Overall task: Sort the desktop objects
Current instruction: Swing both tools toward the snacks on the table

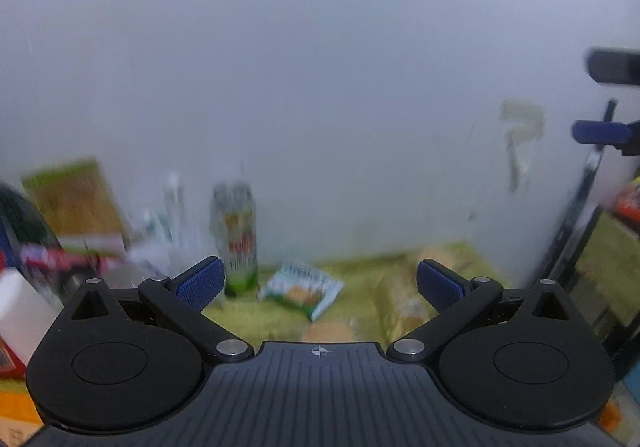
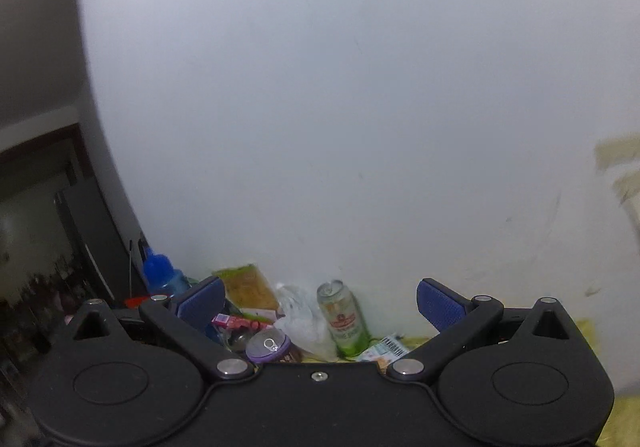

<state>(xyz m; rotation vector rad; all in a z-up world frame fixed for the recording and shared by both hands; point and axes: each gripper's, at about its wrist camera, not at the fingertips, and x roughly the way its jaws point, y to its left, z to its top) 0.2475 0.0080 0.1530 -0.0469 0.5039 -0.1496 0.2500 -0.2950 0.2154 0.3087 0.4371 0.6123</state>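
Both sets of jaws stand wide apart with nothing between them. The left gripper [image 1: 319,283] hangs above a surface [image 1: 360,307] under a yellow-green cloth, and its view is smeared, so it is probably swinging. Straight ahead of it, well short of any contact, lies a small snack packet [image 1: 304,289] flat on the cloth, with a tall green can [image 1: 236,239] upright just beside it against the white wall [image 1: 320,87]. Further left stands a green and tan box [image 1: 74,199], among other clutter too blurred to name.

The right gripper [image 2: 320,305] is also raised, pointing mostly at the wall. Below it the same can [image 2: 345,317] stands next to a crumpled clear bag [image 2: 300,321], a purple-lidded tin [image 2: 269,347] and a pink carton [image 2: 236,323], with a blue bottle [image 2: 160,273] behind them at the left.

This looks like the approach before a pick: nothing is held and the things are still heaped by the wall. The next move would call for lowering one gripper and lining its jaws up around a single item. The packet looks easiest, since it lies apart from the pile.
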